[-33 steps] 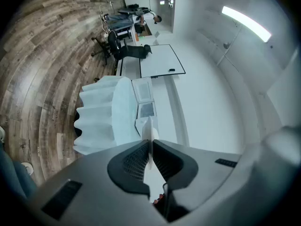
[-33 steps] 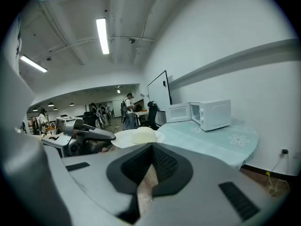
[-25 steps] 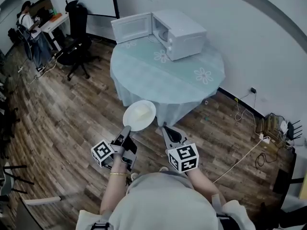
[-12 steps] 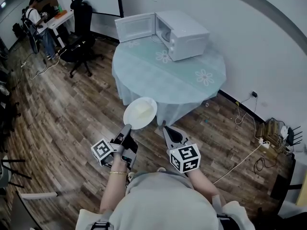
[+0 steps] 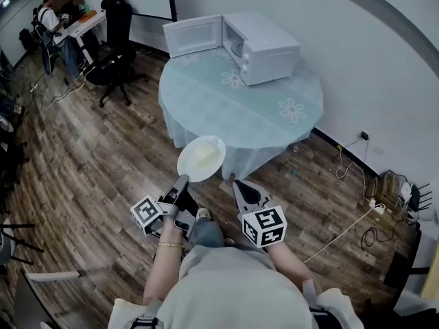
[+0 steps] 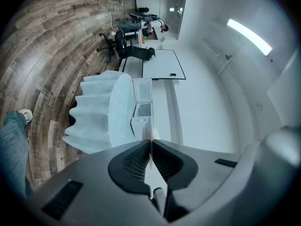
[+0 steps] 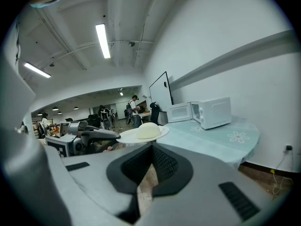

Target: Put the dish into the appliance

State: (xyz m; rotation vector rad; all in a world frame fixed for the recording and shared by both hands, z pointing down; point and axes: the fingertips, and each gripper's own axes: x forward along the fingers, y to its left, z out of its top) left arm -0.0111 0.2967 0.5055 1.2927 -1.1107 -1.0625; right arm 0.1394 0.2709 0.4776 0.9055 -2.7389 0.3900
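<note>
A white plate (image 5: 201,158) with a pale mound of food on it hangs level above the wood floor, short of the round table (image 5: 240,112). My left gripper (image 5: 182,181) is shut on the plate's near rim; in the left gripper view the plate (image 6: 151,173) shows edge-on between the pads. My right gripper (image 5: 237,184) is beside it, shut and holding nothing. The white microwave (image 5: 264,40) stands at the table's far side with its door (image 5: 192,35) swung open. The right gripper view shows the plate (image 7: 143,133), the left gripper (image 7: 89,138) and the microwave (image 7: 214,112).
A pale cloth with flower prints drapes the table. A black office chair (image 5: 113,29) and a person at a desk (image 5: 51,19) are at the far left. Cables and a power strip (image 5: 384,184) lie by the wall at right. My jeans leg (image 5: 202,232) is below the grippers.
The view has shifted slightly toward the table and my leg and shoe have come forward under the grippers. The plate stays held in the left gripper; the right stays shut.
</note>
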